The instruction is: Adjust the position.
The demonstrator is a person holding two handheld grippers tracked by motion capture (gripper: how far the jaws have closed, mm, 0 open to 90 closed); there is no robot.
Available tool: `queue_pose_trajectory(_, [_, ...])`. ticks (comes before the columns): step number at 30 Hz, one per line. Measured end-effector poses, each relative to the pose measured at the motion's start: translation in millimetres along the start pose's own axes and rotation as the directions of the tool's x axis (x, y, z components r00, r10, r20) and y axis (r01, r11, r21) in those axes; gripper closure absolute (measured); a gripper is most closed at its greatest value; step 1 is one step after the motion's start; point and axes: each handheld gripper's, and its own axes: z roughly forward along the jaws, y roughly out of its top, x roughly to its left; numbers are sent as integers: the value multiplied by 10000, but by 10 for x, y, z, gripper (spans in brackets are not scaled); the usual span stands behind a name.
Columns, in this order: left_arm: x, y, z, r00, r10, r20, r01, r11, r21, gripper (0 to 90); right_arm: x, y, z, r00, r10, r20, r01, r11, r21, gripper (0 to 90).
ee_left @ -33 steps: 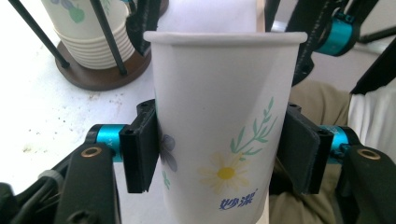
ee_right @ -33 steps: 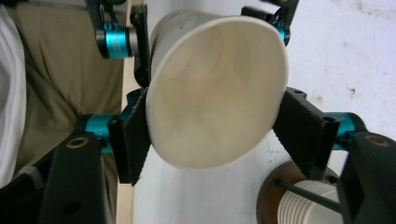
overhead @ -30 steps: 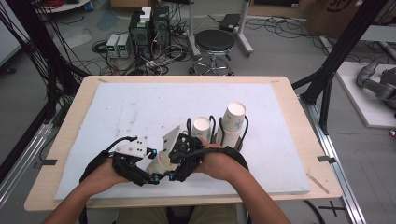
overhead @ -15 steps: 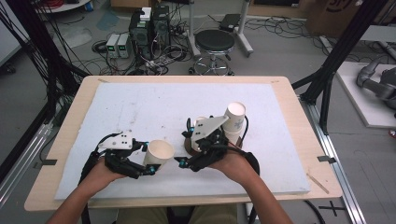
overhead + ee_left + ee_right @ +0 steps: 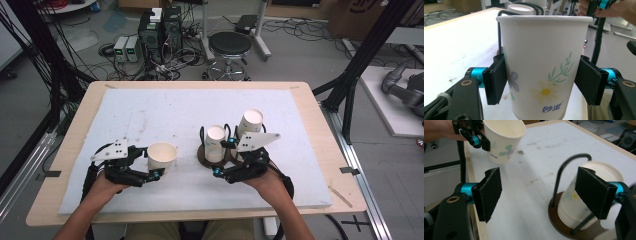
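Leftward has gone the paper cup (image 5: 161, 156), between the left hand-held gripper's (image 5: 152, 162) just-widened jaws, contact unclear.

1. a white foam mat (image 5: 150, 115) covers most of a light wooden table (image 5: 310, 107); the mat carries faint brownish smudges
2. a black round stool (image 5: 229, 45) on a chrome base stands on the floor just beyond the table's far edge
3. two dark computer towers (image 5: 160, 30) stand on the floor left of the stool, with two small pale boxes (image 5: 126, 48) beside them
4. loose black cables (image 5: 165, 65) lie tangled on the floor around the towers
5. black frame struts (image 5: 360, 60) rise at the right of the table
6. a grey robot arm (image 5: 405, 90) lies on a white platform at the far right
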Motion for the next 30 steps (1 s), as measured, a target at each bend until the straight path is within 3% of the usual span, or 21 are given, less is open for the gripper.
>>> queue_pose_trajectory(6, [51,-40,-84,9986,-37,-530,4,9981,-615,304,-64,-173,-109,9978,287,600,-285,9996,-46,223])
queue_pose_trajectory(13, [98,-103,-199,9944,-186,-1036,54,9919,-1266,303,-120,-371,-238,9894,627,1309,-604,9980,-211,219])
queue_pose_trajectory(17, [116,-122,-264,9914,-237,-1289,27,9871,-1602,302,-140,-511,-302,9810,938,1699,-872,9951,-459,211])
queue_pose_trajectory(24, [121,-140,-333,9882,-291,-1503,-48,9754,-2204,302,-179,-734,-407,9582,1298,2550,-1148,9907,-727,207])
queue_pose_trajectory(30, [140,-161,-331,9872,-237,-1578,-125,9743,-2247,301,-198,-773,-489,9499,1454,2766,-1231,9877,-965,208])
